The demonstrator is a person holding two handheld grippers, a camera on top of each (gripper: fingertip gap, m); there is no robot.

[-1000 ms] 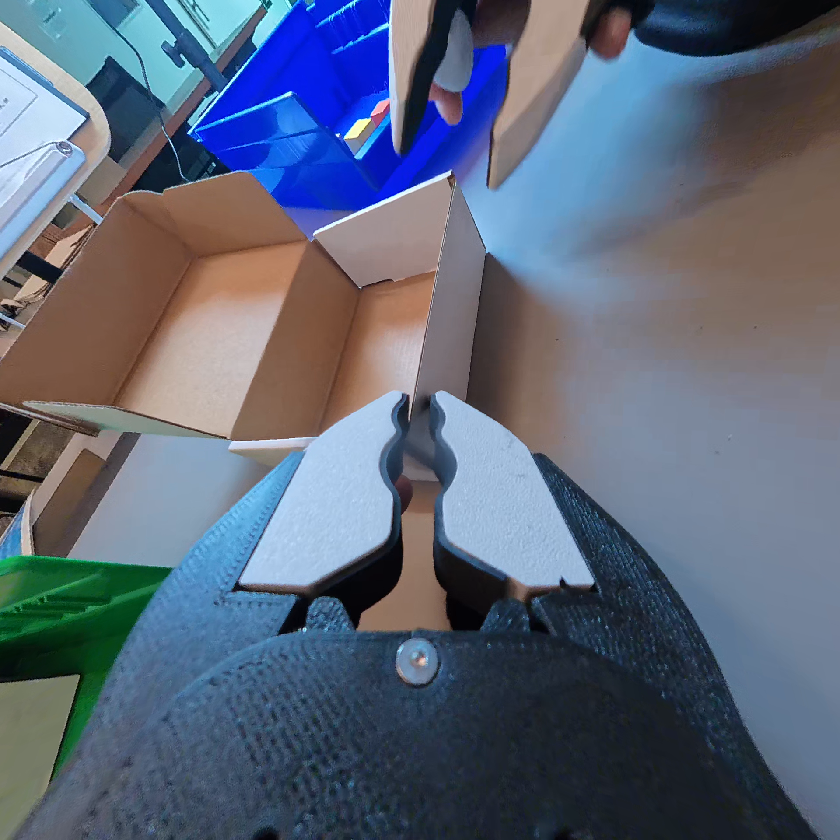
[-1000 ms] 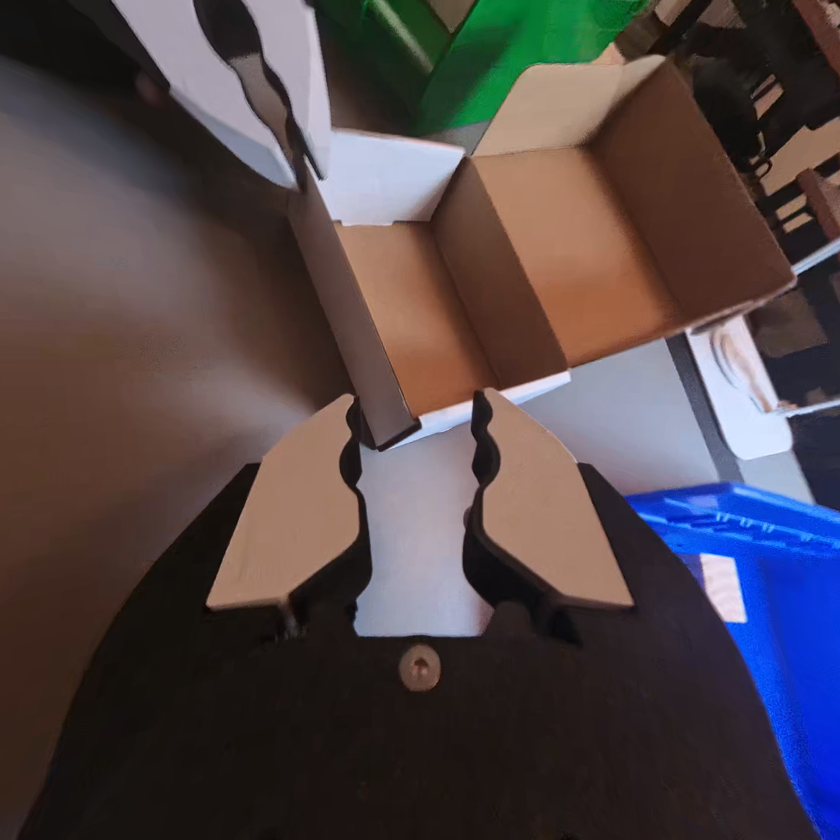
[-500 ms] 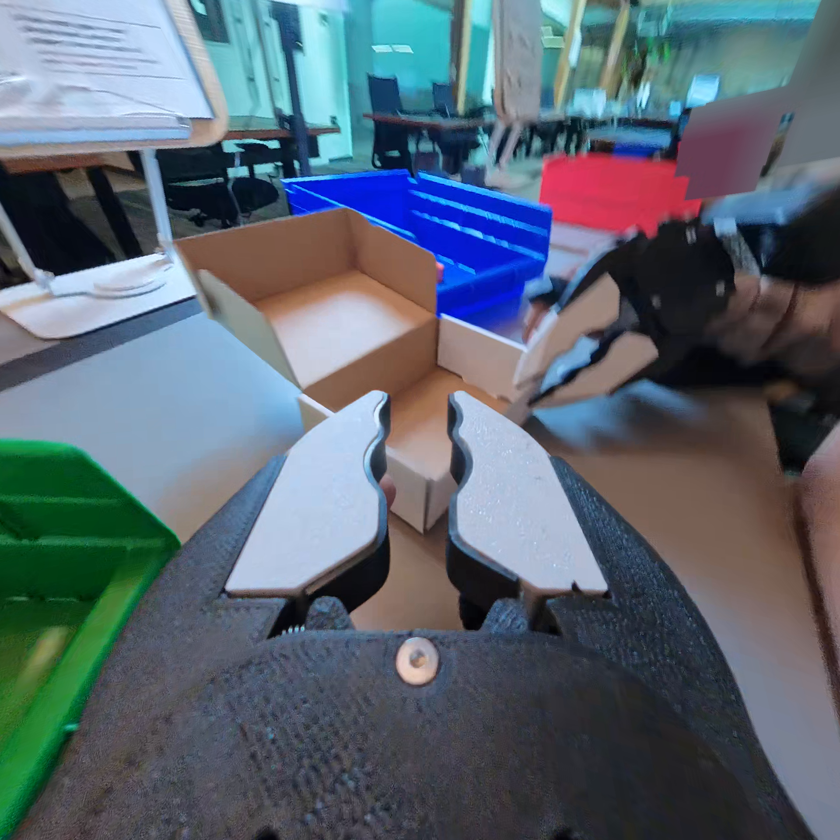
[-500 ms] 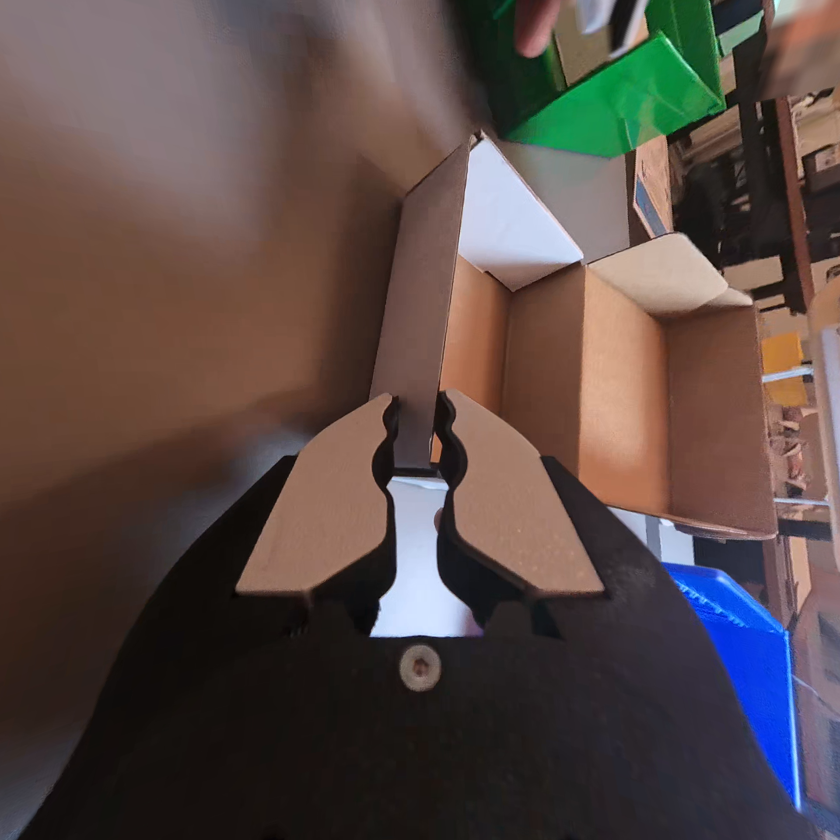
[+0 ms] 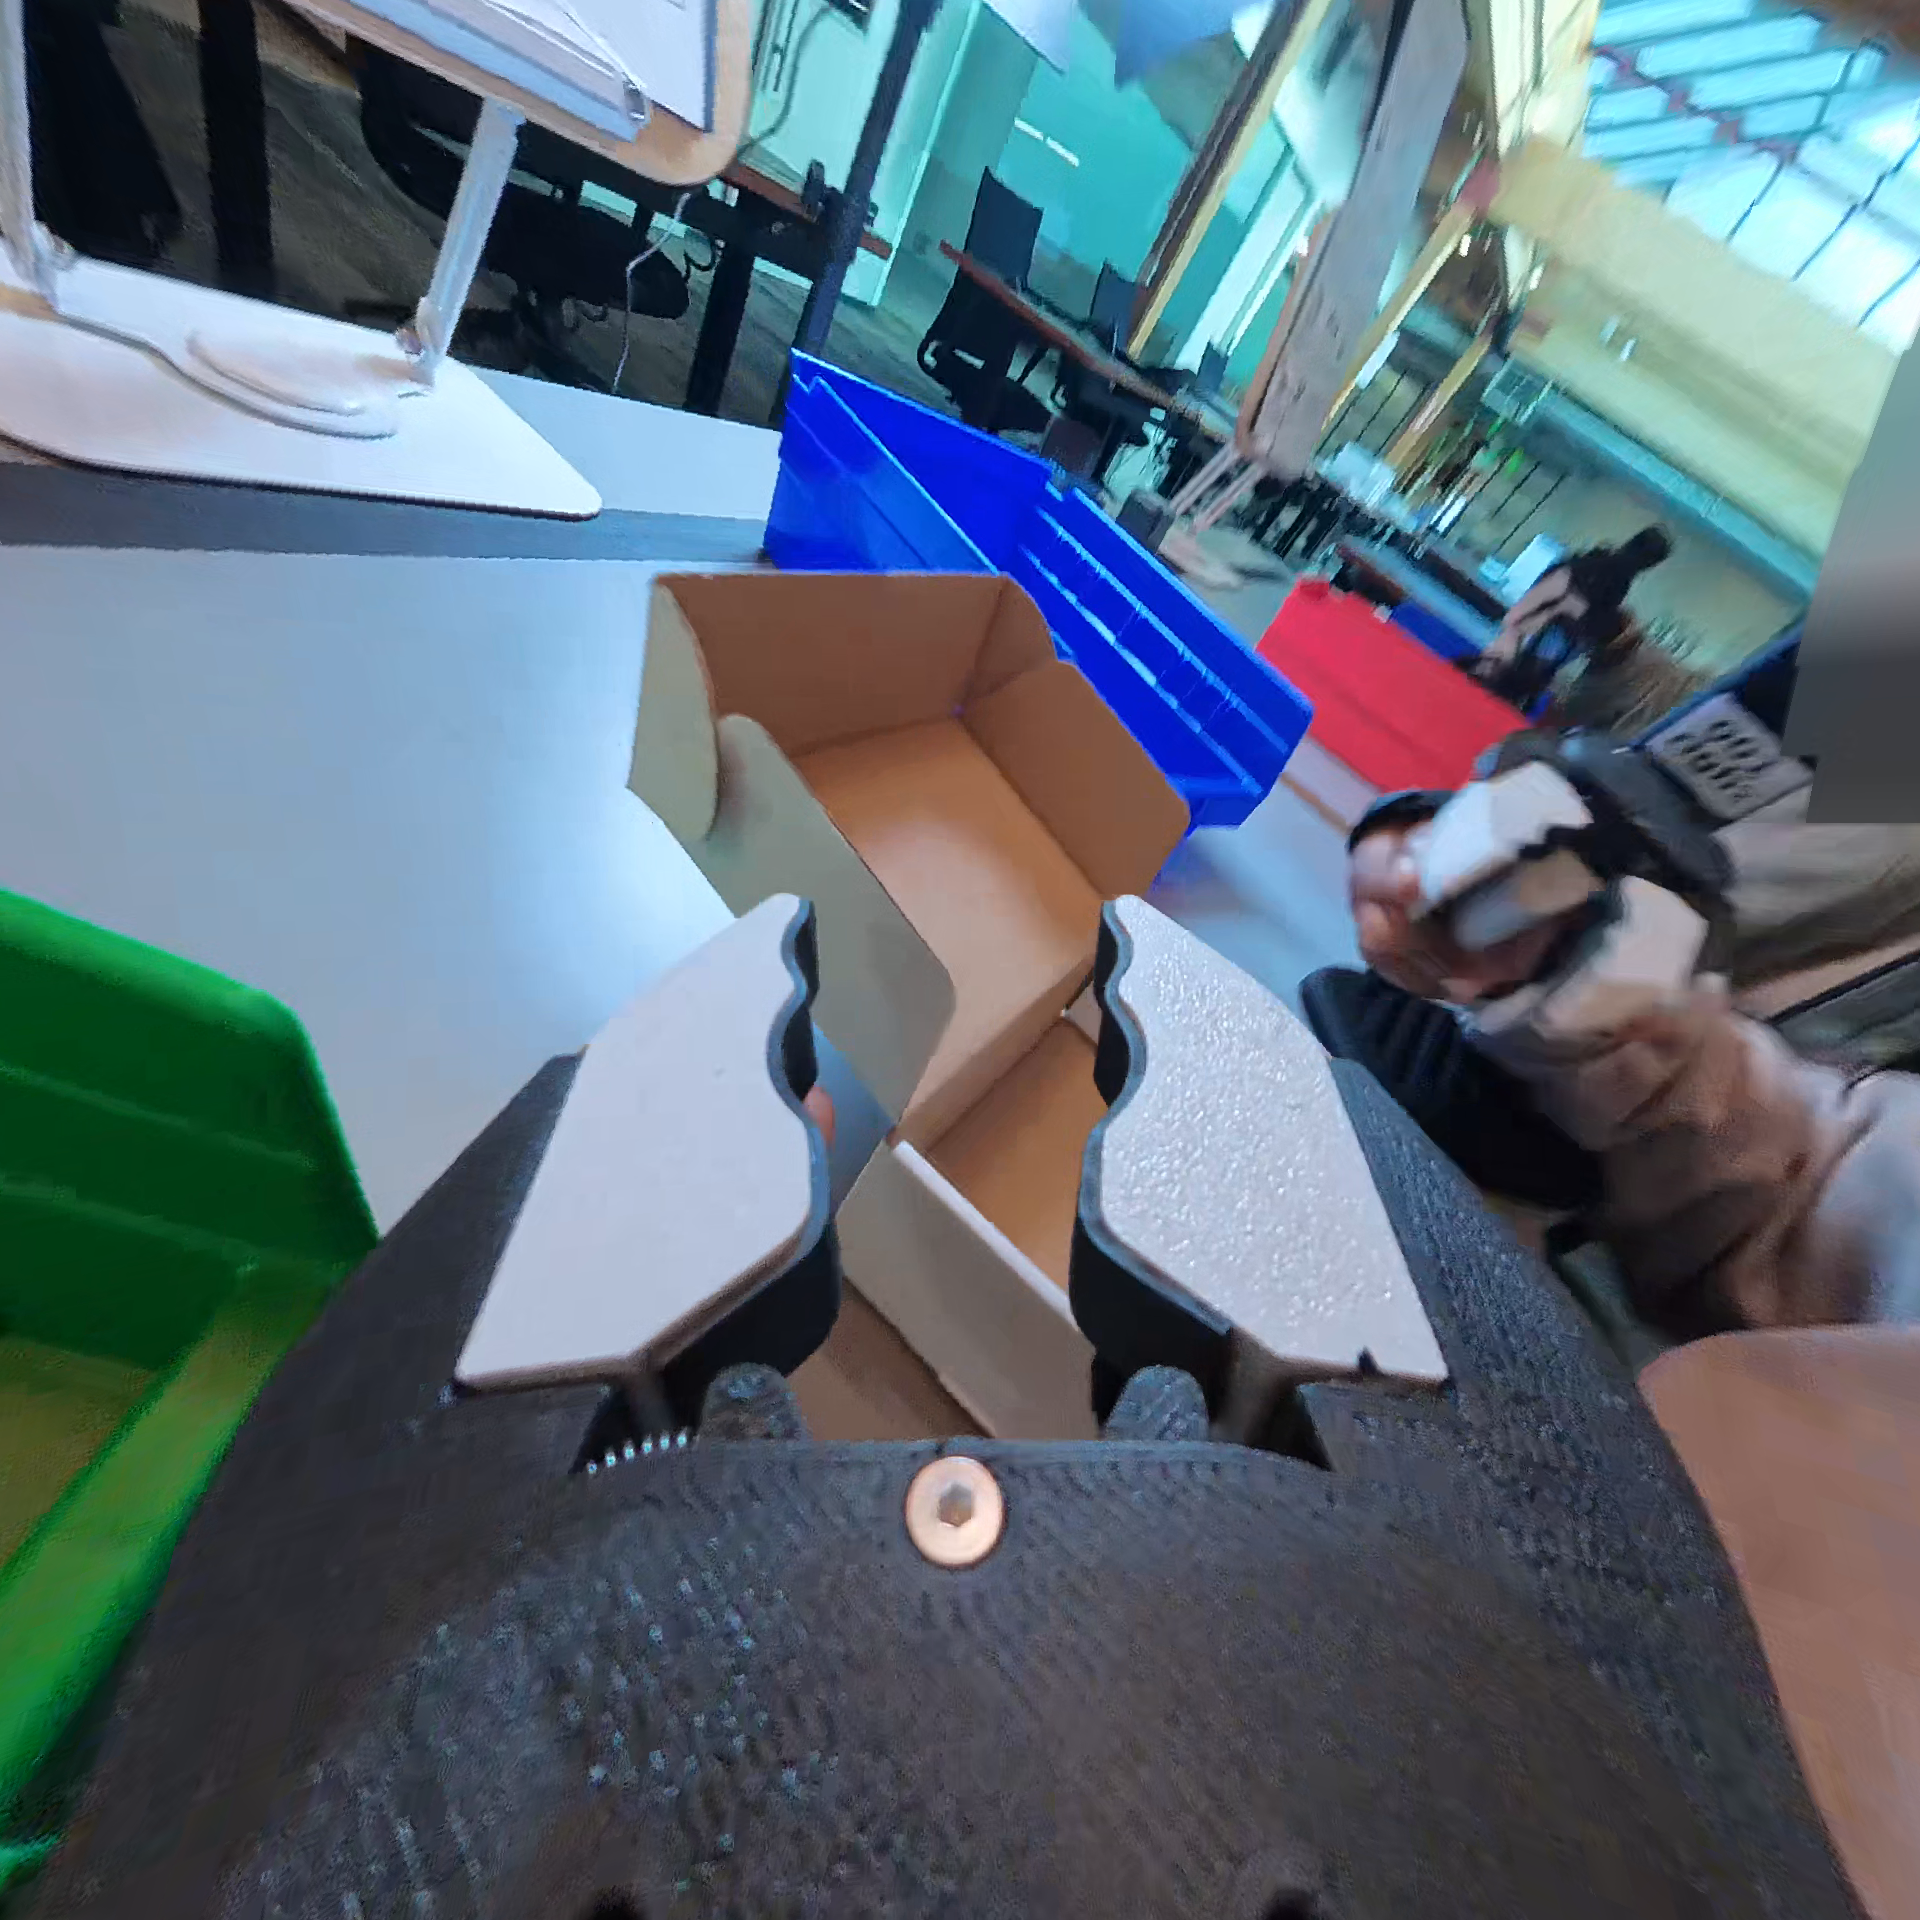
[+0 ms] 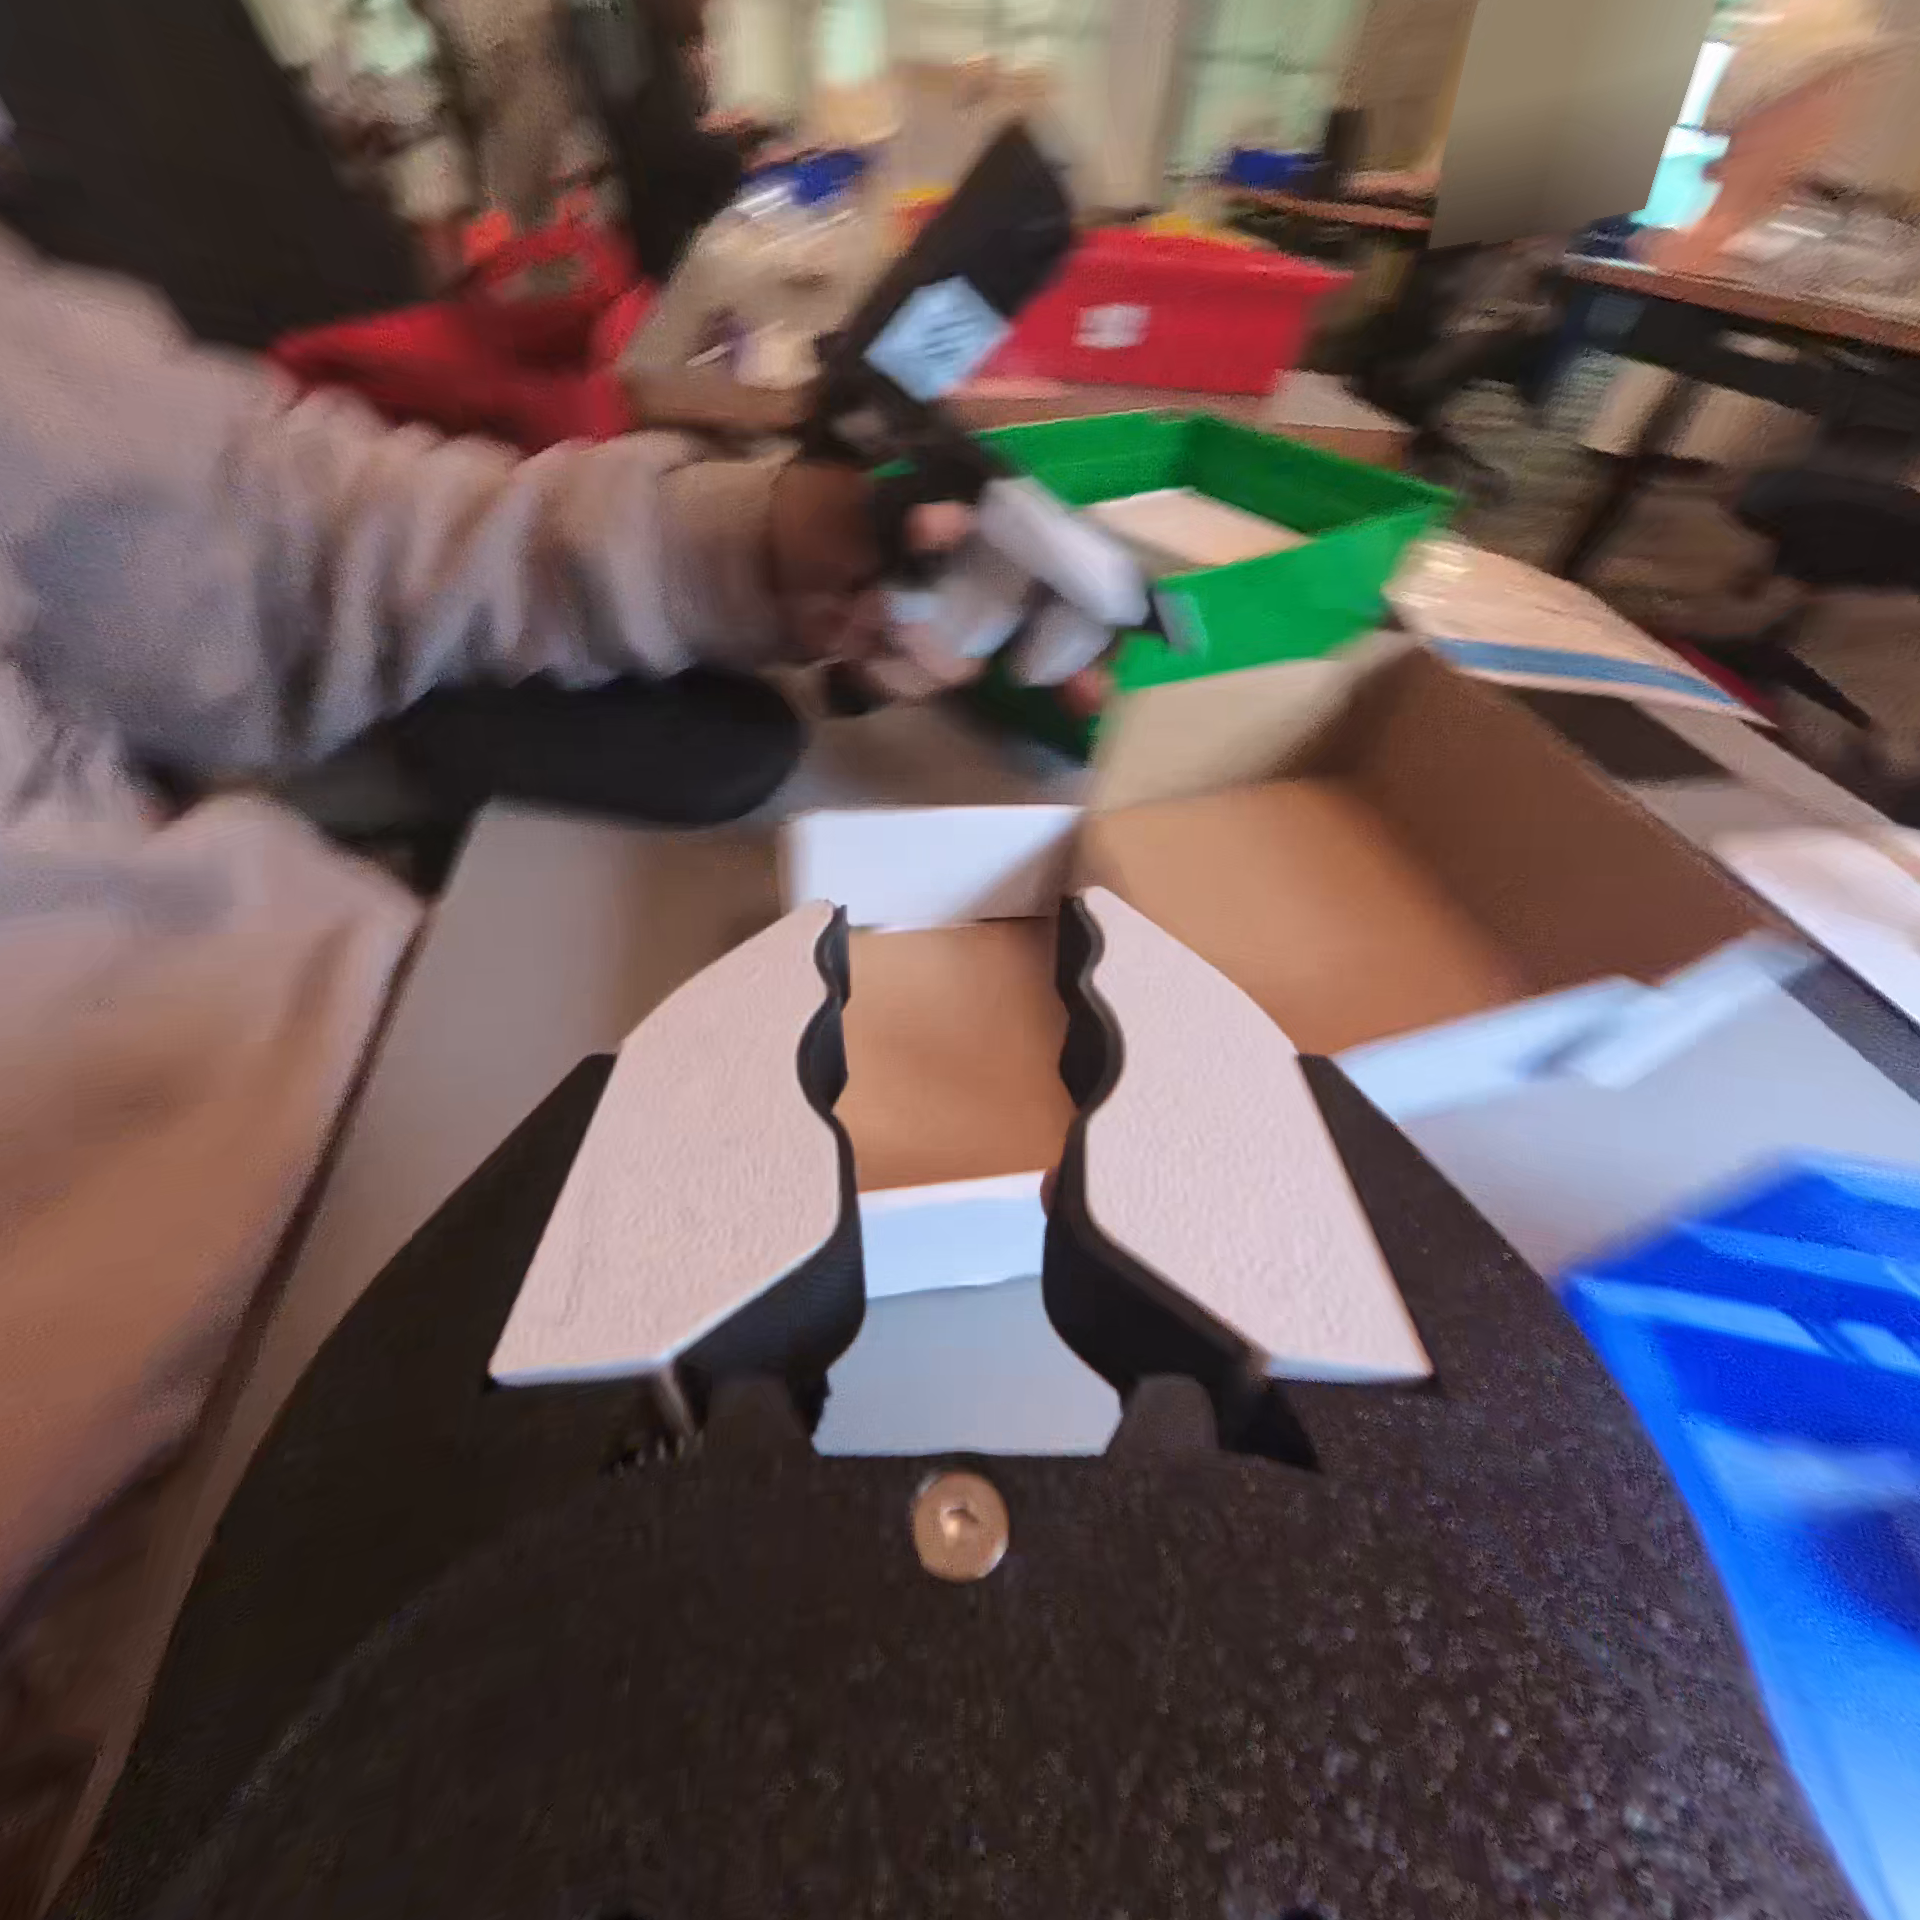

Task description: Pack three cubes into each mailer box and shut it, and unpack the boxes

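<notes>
The open mailer box (image 5: pixel 862 655) lies on the table, brown inside and white outside; I see no cubes in it. My left gripper (image 5: pixel 954 930) is open and empty, just above the box's near end. My right gripper (image 6: pixel 956 912) is open and empty, over the box's near section (image 6: pixel 1507 831); this view is blurred. Each gripper shows in the other's view, in a person's hand: the right one (image 5: pixel 1507 862) right of the box, the left one (image 6: pixel 1049 561) in front of the green bin. No cubes are in view.
A green bin (image 5: pixel 135 1143) stands at the left of the box and shows again in the right wrist view (image 6: pixel 1247 499). A blue bin (image 5: pixel 1039 582) stands behind the box, a red bin (image 5: pixel 1382 686) farther back. A white stand base (image 5: pixel 260 416) sits at the back left.
The left gripper was shut on the box's side panel a second ago. The right gripper closed around that panel, then opened. Both are now open and pulled back from the box.
</notes>
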